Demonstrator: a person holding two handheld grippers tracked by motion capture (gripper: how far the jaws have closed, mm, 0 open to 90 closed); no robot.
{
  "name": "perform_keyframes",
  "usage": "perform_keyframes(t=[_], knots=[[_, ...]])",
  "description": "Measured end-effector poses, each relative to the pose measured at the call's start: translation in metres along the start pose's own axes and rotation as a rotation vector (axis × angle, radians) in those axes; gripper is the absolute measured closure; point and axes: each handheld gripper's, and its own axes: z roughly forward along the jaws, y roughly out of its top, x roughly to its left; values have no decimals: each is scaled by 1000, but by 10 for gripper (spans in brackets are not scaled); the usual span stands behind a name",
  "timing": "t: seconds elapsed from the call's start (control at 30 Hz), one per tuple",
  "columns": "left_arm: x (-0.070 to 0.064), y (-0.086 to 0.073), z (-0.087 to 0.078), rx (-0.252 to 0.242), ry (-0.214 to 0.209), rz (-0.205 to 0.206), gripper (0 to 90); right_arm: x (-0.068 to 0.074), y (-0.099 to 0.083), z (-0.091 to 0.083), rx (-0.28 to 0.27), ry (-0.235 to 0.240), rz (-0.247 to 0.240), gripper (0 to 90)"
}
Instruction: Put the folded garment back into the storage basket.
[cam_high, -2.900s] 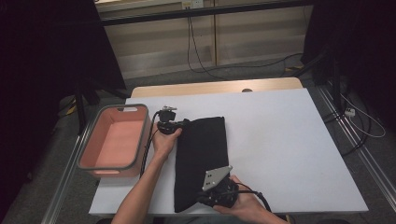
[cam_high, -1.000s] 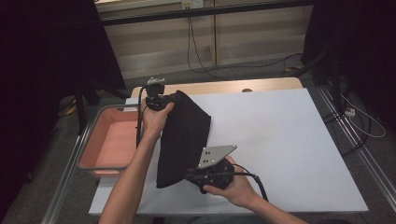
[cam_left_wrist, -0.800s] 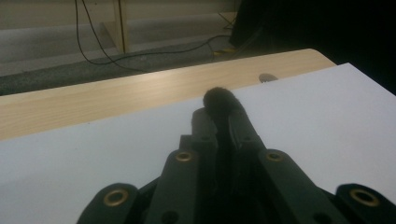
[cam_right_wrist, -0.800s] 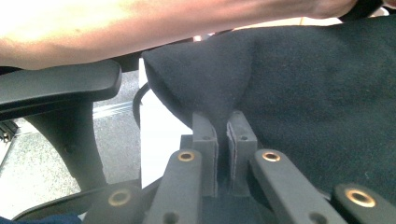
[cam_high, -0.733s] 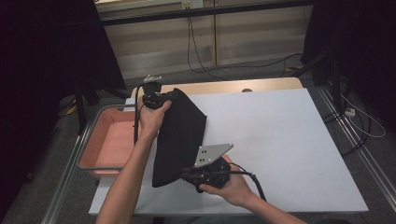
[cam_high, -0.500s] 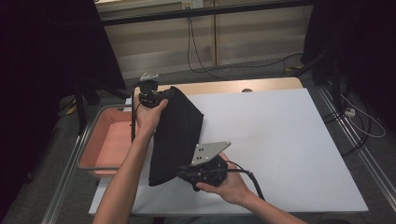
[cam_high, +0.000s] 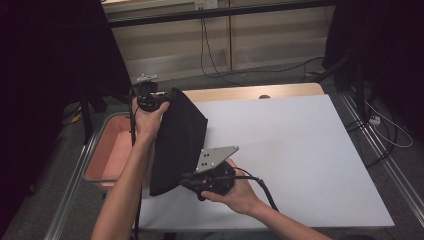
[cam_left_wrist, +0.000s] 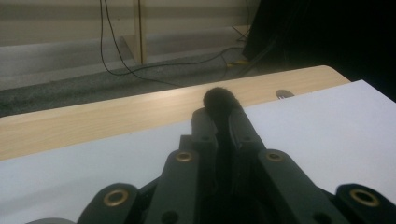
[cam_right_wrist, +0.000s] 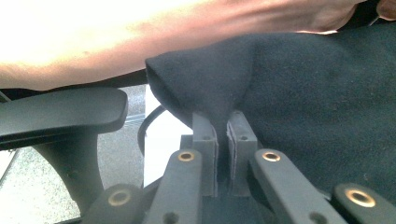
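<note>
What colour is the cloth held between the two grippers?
Plain black, no pattern. The cloth shows best in the high view.

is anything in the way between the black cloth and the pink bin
Nothing visible is. The black cloth hangs pinched between the left gripper and right gripper, right beside the pink bin, whose open top looks bare; the left forearm crosses above its near edge.

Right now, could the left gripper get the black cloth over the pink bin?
Probably yes. The left gripper grips the black cloth at its top corner, right beside the pink bin, with nothing between them; the right gripper holds the lower edge.
</note>
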Motion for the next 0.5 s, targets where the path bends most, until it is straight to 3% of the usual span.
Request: perform_keyframes(t=[0.5], knots=[[8,8,-12,-15,1,-8,834,1,16,10,-20,22,-21,853]])
